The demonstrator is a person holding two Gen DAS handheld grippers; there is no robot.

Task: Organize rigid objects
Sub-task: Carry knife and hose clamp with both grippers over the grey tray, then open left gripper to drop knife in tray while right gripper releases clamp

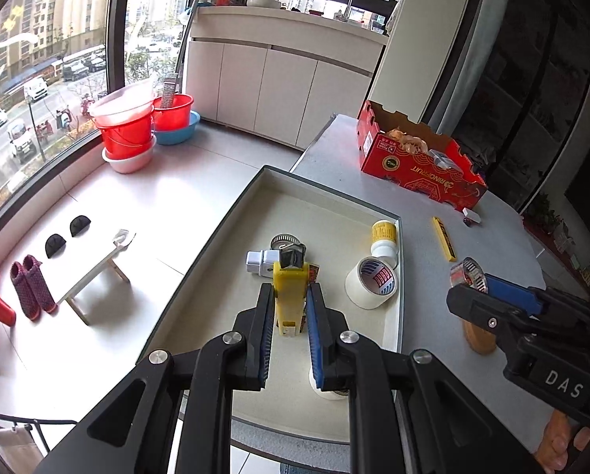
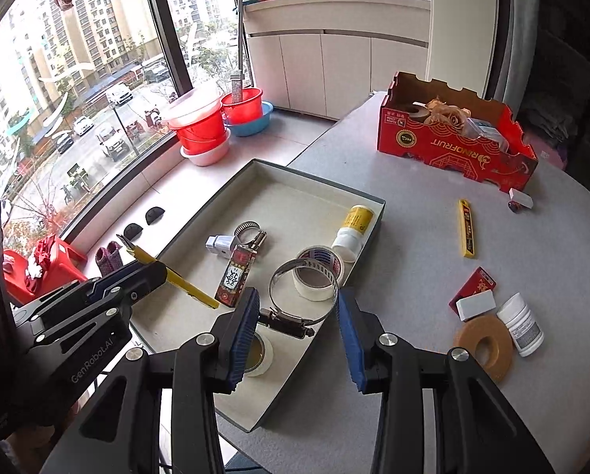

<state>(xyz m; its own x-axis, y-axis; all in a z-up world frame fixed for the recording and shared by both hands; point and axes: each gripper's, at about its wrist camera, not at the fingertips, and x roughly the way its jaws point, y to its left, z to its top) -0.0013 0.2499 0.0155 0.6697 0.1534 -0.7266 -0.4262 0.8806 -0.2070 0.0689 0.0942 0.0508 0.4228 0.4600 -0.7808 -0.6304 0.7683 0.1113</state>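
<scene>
A: Nearest the lens, the left gripper (image 1: 291,308) is clamped on a yellow tool (image 1: 289,296). Its blue pads (image 1: 316,339) press the handle from both sides, and the dark blade end points away, over the tray (image 1: 200,276).

B: And the right gripper (image 2: 299,308)?

A: It is closed on a metal hose clamp (image 2: 303,296). The ring stands between the pads, its screw housing against the left pad, and it hangs above the tray's near right part.

B: What lies in the tray?

A: A white adapter (image 2: 220,244), a second hose clamp (image 2: 249,233), a red patterned box (image 2: 235,276), a roll of white tape (image 2: 318,276) and a yellow bottle with a white cap (image 2: 352,233) against the right wall. Another tape roll (image 2: 257,355) sits at the near end, partly hidden behind the right gripper's left finger.

B: Anything on the table (image 2: 413,205) outside it?

A: Yes. A yellow cutter (image 2: 466,233) lies well right of the tray. Nearer are a red card (image 2: 478,284) with a white block (image 2: 476,305) on it, a white pill bottle (image 2: 521,324) on its side and a tan ring (image 2: 482,349) just beside that. A red carton (image 2: 453,146) stands at the far side, with a small white piece (image 2: 521,198) close to its corner.

B: Do the grippers touch?

A: No, they are apart, both above the tray.
</scene>
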